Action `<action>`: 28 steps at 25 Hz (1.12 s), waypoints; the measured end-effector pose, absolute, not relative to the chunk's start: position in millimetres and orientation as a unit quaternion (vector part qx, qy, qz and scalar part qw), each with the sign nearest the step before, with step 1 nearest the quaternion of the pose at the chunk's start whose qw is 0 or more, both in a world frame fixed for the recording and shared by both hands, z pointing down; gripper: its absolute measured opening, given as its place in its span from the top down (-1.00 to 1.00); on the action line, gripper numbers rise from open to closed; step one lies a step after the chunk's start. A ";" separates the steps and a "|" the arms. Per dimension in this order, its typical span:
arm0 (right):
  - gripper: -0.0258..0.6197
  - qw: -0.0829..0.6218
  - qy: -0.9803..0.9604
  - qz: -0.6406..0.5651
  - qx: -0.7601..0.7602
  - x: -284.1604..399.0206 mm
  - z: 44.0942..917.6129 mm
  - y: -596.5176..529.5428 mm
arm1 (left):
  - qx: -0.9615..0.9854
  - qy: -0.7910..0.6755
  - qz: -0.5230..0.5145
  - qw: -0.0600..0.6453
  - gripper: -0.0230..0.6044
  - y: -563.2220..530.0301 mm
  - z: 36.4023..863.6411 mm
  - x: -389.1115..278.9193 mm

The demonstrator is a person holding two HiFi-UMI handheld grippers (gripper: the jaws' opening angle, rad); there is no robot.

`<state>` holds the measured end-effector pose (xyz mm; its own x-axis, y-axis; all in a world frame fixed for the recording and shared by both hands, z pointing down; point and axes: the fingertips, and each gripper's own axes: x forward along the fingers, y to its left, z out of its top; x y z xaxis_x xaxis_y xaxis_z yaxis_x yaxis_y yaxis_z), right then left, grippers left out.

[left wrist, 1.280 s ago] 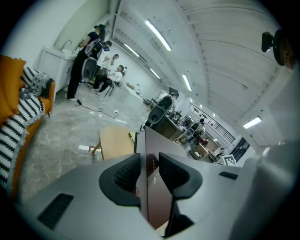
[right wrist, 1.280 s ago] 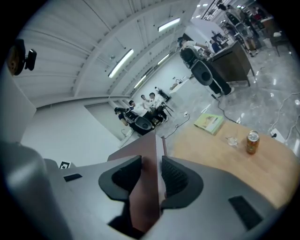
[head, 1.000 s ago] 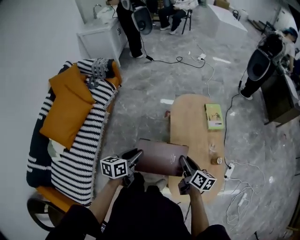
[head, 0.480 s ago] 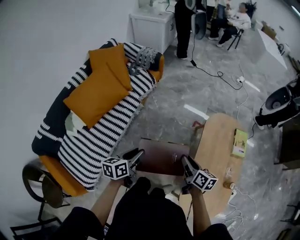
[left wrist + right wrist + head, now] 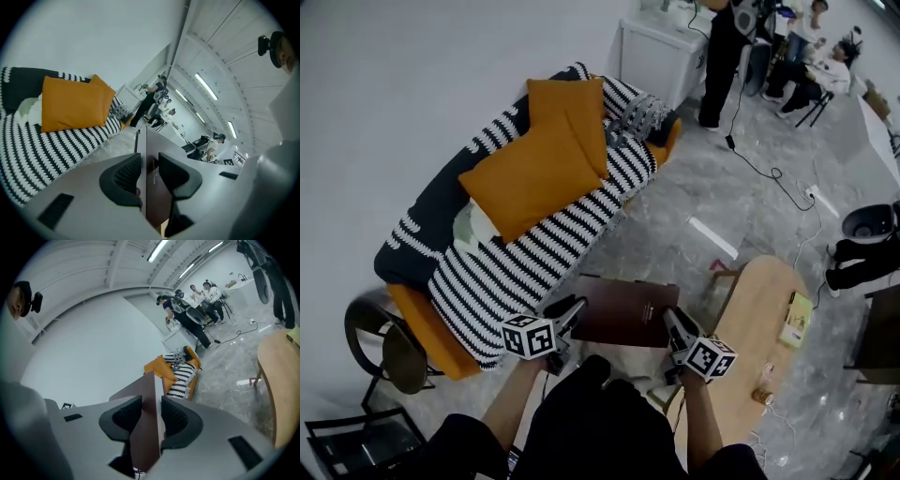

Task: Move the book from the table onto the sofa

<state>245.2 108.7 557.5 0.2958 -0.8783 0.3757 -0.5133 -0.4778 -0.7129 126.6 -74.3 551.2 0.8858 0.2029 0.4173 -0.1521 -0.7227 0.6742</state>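
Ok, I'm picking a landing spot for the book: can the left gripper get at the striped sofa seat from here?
Probably yes. The left gripper, shut on the book, is beside the sofa. Nothing stands between them, and the near seat is free of cushions.

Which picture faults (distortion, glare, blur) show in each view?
Head view: fisheye bending, dark corners, white glare streak on the glossy grey marble floor. Left gripper view: round black vignette; lettering on the flat maroon book is illegibly soft. Right gripper view: same vignette, ceiling strip lights blown out.
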 end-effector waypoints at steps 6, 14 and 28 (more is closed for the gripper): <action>0.46 0.221 0.491 -0.396 -0.744 234.5 557.7 54.9 | 0.896 -0.030 0.217 0.386 0.52 -115.9 551.9 98.6; 0.46 0.170 0.572 -0.419 -0.685 218.5 556.4 -5.1 | 0.885 -0.127 0.169 0.414 0.52 -139.8 553.2 46.7; 0.47 0.091 0.696 -0.445 -0.556 166.1 569.1 -75.1 | 0.842 -0.288 0.108 0.442 0.52 -133.8 565.1 -44.4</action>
<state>166.1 -75.1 569.1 -0.3657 -0.8552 0.3673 -0.6925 -0.0136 -0.7213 -44.4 -133.8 565.1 0.8109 -0.3889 0.4372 -0.5807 -0.4428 0.6832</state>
